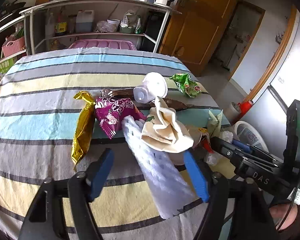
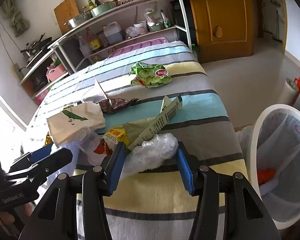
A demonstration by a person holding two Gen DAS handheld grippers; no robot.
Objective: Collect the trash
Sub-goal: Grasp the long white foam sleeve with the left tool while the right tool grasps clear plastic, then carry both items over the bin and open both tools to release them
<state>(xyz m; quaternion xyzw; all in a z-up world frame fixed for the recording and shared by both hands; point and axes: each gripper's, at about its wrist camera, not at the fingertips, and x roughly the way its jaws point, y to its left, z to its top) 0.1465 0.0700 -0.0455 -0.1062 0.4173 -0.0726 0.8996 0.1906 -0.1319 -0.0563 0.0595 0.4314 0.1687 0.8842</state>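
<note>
On the striped tablecloth [image 1: 40, 100] lies a white foam sleeve [image 1: 160, 172], lengthwise between the blue pads of my left gripper [image 1: 148, 154]. The pads stand apart from it and the gripper is open. Just beyond it are a gold wrapper [image 1: 83, 128], a purple wrapper [image 1: 114, 114], a crumpled paper bag [image 1: 166, 130] and a white cup [image 1: 152, 88]. My right gripper [image 2: 150, 156] is open around a crumpled clear plastic bag [image 2: 154, 152] that rests on the cloth and brushes both pads. Ahead of it lie a pale green torn packet [image 2: 164, 116] and a yellow packet [image 2: 114, 138].
A white bin with a liner [image 2: 280, 160] stands off the table's right edge. A green wrapper [image 2: 152, 76] and a brown wrapper [image 2: 116, 104] lie farther back. Kitchen shelves [image 1: 90, 34] rise behind the table. The two grippers are close side by side.
</note>
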